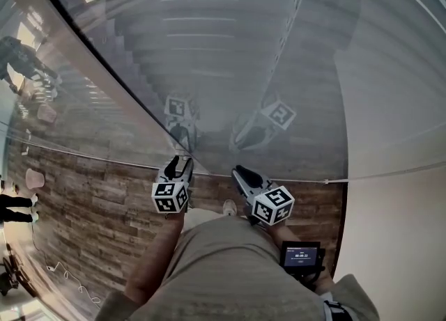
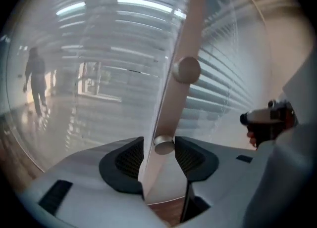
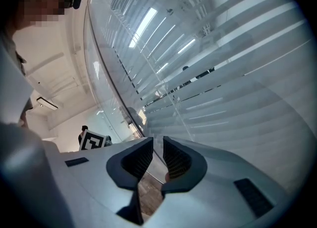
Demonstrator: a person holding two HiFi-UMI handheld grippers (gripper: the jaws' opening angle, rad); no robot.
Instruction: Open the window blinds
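Grey slatted blinds (image 1: 230, 48) hang behind a glass pane that rises from the floor right in front of me. In the left gripper view a pale upright bar (image 2: 190, 24) runs up the glass and carries two round metal knobs. The lower knob (image 2: 164, 145) sits between the jaws of my left gripper (image 2: 161, 149), which stand wide on either side of it without pressing. The upper knob (image 2: 186, 69) is free. My right gripper (image 3: 157, 155) points at the blinds (image 3: 223, 73) with a narrow gap and nothing between its pads. Both grippers (image 1: 180, 165) (image 1: 240, 173) sit close to the glass.
Wood-look floor (image 1: 90, 208) lies at the left and a white wall (image 1: 397, 229) at the right. People (image 1: 17, 58) stand off to the left, and one (image 2: 35, 81) shows through the glass. A small device with a screen (image 1: 301, 253) hangs at the person's waist.
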